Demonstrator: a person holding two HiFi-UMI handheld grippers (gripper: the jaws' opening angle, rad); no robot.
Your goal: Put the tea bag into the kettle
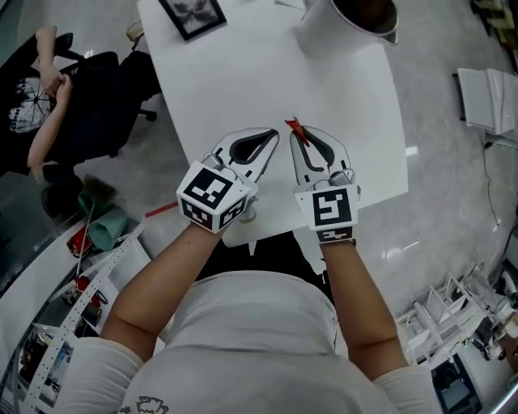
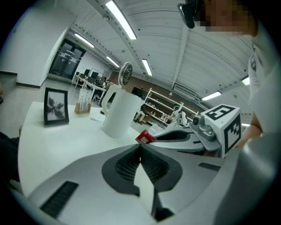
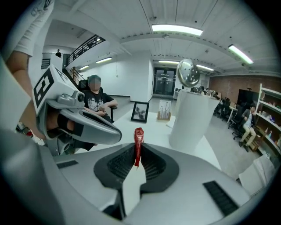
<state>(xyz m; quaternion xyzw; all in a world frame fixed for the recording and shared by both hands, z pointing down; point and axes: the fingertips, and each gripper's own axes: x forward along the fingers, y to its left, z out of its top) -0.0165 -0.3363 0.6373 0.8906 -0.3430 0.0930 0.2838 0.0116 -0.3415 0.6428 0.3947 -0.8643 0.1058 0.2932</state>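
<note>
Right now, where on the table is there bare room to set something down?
The wide middle of the table is bare, between the picture frame and kettle at the far end and the left hand-held gripper and right hand-held gripper over the near edge. The far end is crowded.

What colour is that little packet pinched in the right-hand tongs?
Red; the small flat tea bag packet shows best in the right gripper view.

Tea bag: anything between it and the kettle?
Nothing visible. The tea bag is clamped in the right tool; only bare table lies between it and the kettle, whose lid is open. The left tool sits beside, out of that path.
</note>
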